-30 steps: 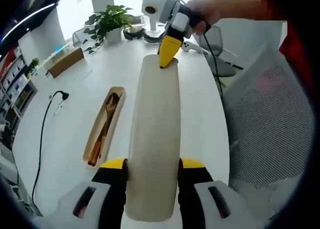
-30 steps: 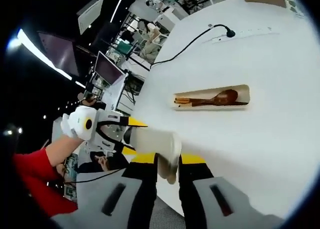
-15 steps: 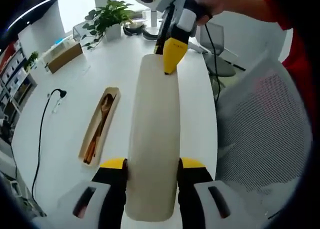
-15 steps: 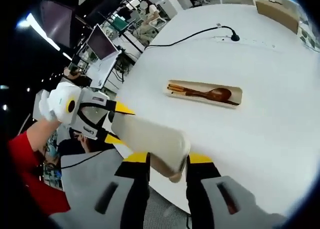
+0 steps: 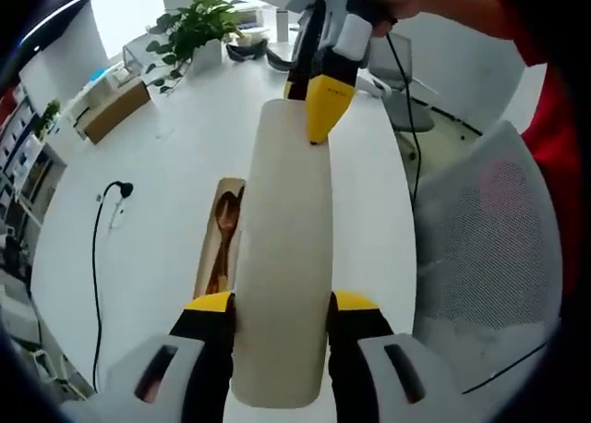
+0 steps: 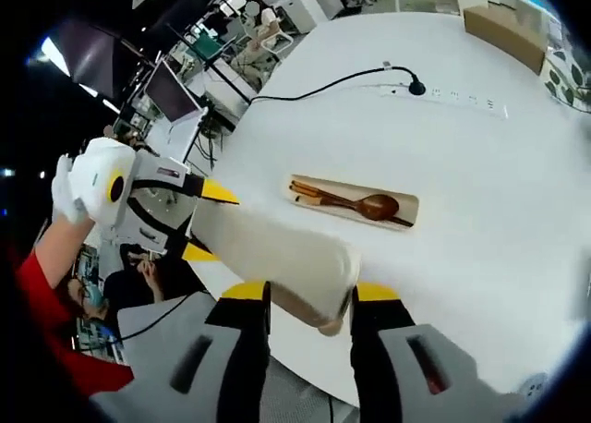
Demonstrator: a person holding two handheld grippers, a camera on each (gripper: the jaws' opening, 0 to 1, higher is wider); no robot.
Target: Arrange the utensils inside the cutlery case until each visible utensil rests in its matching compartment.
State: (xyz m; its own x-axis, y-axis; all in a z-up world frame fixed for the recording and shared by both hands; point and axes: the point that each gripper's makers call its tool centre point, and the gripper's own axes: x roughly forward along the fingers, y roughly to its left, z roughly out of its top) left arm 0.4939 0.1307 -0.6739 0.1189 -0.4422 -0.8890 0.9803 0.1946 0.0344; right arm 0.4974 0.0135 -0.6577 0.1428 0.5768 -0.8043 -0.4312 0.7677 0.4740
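Both views face each other along the shared lid (image 5: 282,257), close

The left gripper (image 5: 282,314) clamps one end of a long cream case lid (image 5: 283,257); the right gripper (image 5: 319,109) pinches its far end. A tan tray with a wooden spoon (image 5: 224,227) lies on the white round table (image 5: 157,192) beside it.

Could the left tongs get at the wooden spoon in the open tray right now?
Probably not yet. The left tongs are shut on one end of the cream lid, and the right tongs grip its other end. The wooden spoon lies uncovered in the tray, so only the lid occupies them.
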